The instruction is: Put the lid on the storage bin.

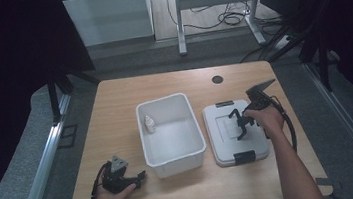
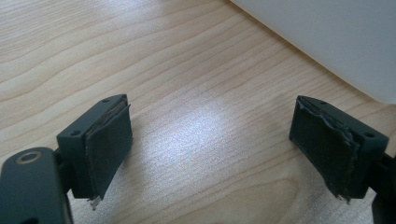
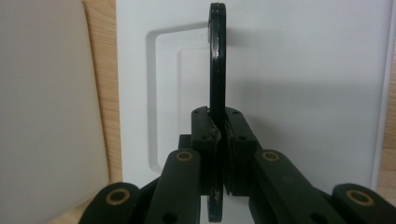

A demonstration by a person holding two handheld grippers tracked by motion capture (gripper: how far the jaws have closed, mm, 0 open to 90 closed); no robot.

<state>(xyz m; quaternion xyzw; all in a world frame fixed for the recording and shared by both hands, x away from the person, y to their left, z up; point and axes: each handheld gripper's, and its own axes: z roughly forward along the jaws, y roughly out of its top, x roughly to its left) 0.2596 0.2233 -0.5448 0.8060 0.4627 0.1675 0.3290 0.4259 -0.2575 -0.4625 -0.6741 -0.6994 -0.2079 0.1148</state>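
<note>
From the high view, a wooden table point(image 1: 114, 101) is seen with an open white bin point(image 1: 173, 152) at the centre of the frame, a small white bottle point(image 1: 150, 124) standing inside against its left wall. Just right of the bin a flat white lid point(image 1: 220, 147) with black latches is laid. The right gripper point(image 1: 241, 123) is held over the lid's middle, while the left gripper point(image 1: 140, 175) is rested low at the lower left, just beside the bin's near corner. The right hand is clearly the nearer to the lid.

In the left gripper view, the jaws are spread wide with nothing between them; bare wood lies below and the bin's wall point(image 2: 327, 42) fills the upper right.

In the right gripper view, the jaws are closed on a thin black handle point(image 3: 216, 56) raised edge-on from the lid's recess, its long axis running up the frame. This grip cannot be made out from above. The bin lies to the left, so the lid would presumably be carried that way.
</note>
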